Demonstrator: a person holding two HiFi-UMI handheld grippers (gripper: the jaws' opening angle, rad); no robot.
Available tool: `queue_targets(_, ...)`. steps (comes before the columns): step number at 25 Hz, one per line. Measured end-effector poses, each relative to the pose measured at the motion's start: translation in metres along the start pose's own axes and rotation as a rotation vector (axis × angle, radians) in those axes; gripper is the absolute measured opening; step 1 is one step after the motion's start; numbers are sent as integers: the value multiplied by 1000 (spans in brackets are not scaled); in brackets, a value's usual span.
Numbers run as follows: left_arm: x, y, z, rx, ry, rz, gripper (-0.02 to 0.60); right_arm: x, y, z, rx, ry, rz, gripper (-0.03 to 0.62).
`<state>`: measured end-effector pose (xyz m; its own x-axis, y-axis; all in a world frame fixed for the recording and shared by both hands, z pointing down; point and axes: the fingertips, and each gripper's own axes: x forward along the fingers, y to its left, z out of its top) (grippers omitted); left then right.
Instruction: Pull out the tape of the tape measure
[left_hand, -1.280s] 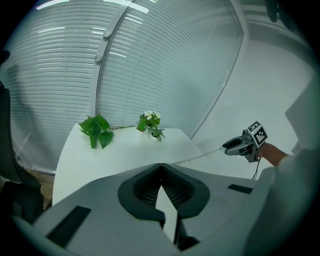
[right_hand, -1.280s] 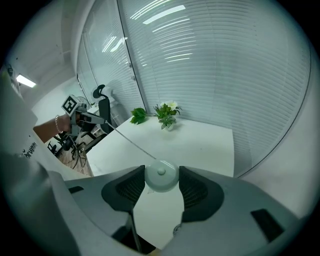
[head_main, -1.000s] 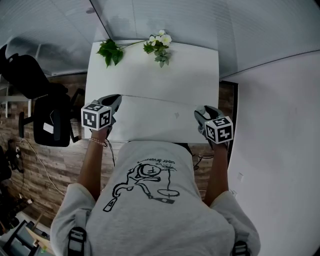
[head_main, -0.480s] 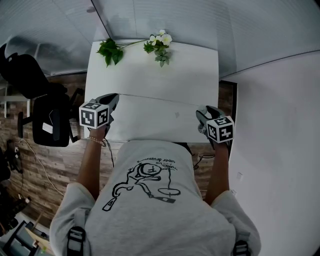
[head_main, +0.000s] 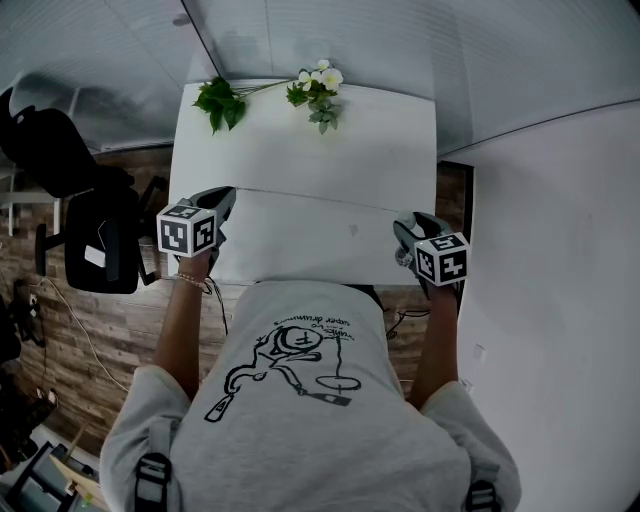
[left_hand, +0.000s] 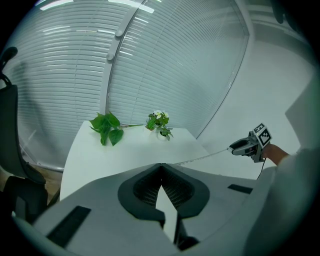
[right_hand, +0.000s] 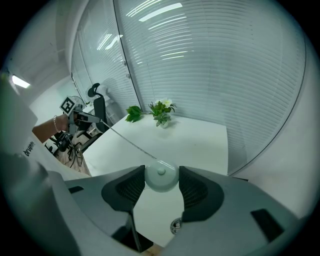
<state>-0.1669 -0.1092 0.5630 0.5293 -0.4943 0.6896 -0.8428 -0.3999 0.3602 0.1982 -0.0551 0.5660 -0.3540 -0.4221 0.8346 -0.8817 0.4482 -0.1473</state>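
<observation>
Right claw (right_hand: 161, 171) grasps round tape measure (right_hand: 161, 181). Left claw (left_hand: 161, 169), clenched, pinches tape (left_hand: 200, 159) end. Tape spans surface (head_main: 300, 140); both claws tilt downward.

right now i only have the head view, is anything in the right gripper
observer: yes, the right gripper is shut on a round white tape measure, one jaw on each side of it.
operator: ok and the left one, empty?
observer: no, the left gripper is shut on the end of the tape, which runs in a straight line from there across to the right gripper.
</observation>
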Motion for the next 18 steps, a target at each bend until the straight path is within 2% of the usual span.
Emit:
queue_targets(12, 1, 4, 1, -3, -5, 46, 20, 2, 5, -5, -66, 18, 17, 222)
queue_targets(18, 3, 5, -2, 5, 3, 64, 20, 3, 4, -6, -67, 11, 21, 222)
